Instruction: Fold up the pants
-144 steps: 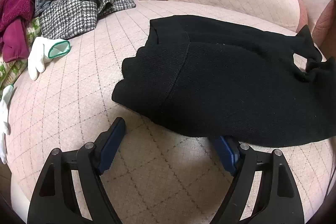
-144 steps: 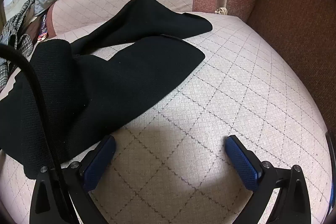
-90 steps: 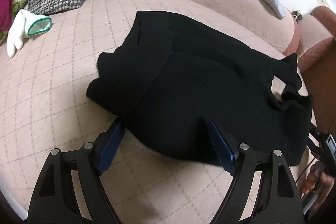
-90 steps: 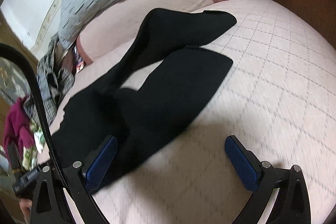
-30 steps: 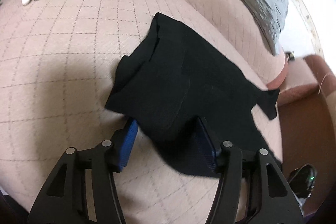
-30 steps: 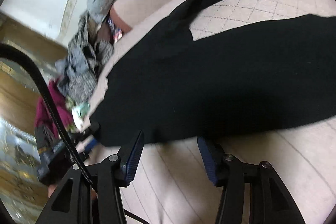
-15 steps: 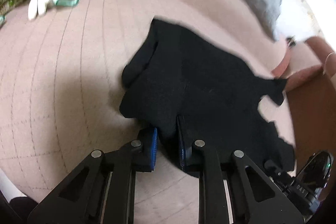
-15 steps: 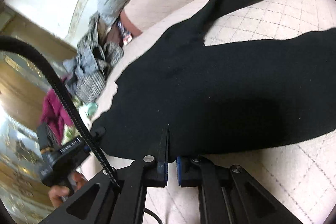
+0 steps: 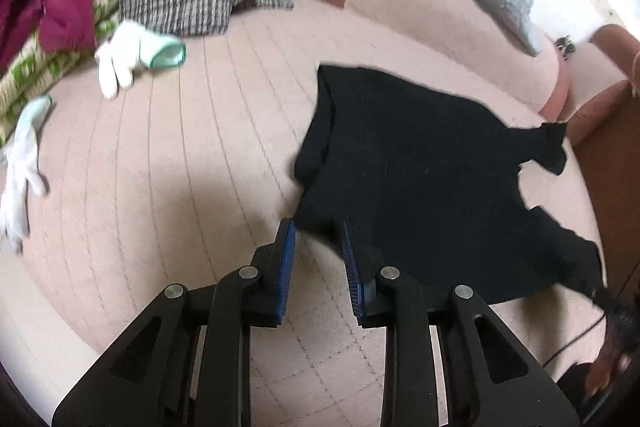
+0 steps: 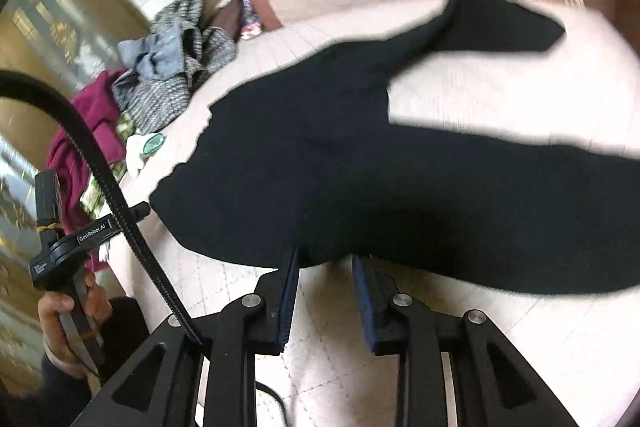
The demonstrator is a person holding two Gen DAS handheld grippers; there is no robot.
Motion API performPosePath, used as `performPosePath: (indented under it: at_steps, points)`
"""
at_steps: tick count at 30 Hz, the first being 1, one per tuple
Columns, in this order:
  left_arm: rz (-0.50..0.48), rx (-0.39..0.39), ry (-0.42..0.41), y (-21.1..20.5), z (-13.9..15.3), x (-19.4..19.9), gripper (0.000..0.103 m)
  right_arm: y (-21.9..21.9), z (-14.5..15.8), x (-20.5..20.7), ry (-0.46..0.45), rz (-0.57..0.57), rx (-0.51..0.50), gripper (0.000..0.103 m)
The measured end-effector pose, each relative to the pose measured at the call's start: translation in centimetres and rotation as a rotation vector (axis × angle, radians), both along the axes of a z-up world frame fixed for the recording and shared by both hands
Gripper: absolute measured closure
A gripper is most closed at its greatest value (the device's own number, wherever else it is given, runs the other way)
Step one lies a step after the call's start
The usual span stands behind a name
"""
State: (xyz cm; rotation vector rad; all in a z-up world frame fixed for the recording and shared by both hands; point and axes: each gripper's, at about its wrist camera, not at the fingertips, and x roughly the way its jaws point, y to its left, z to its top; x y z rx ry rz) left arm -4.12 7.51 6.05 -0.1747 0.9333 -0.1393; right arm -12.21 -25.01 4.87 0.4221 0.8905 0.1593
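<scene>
The pants [image 9: 420, 179] may slip free, since both tongs, left [image 9: 318, 247] and right [image 10: 326, 271], are opening around their edge.

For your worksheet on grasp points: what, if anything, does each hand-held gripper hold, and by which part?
Each has the near edge of the black pants between its opening jaws: left hand-held gripper, right hand-held gripper. Whether either grips cannot be told.

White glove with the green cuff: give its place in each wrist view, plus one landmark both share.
Left wrist view: white glove with the green cuff lies upper left on the pink cushion, below the checked cloth.
Right wrist view: the glove is small at centre left, beside the maroon garment.
Shared landmark: black pants.
</scene>
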Motion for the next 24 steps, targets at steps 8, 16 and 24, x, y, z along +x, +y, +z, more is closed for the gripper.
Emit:
performPosePath:
  at_steps: [8, 16, 24]
  points:
    - [-0.2, 0.0, -0.057, -3.2, 2.4, 5.1, 0.047, -2.8, 5.7, 7.1, -0.151, 0.084, -0.168, 0.054]
    - [-0.443, 0.194, -0.066, -8.9, 0.6, 14.4, 0.047, -3.8, 5.2, 18.1, -0.127, 0.18, -0.313, 0.054]
    - [-0.617, 0.284, -0.056, -9.8, -1.4, 21.2, 0.047, -1.4, 2.7, 25.3, -0.12, 0.397, -0.48, 0.054]
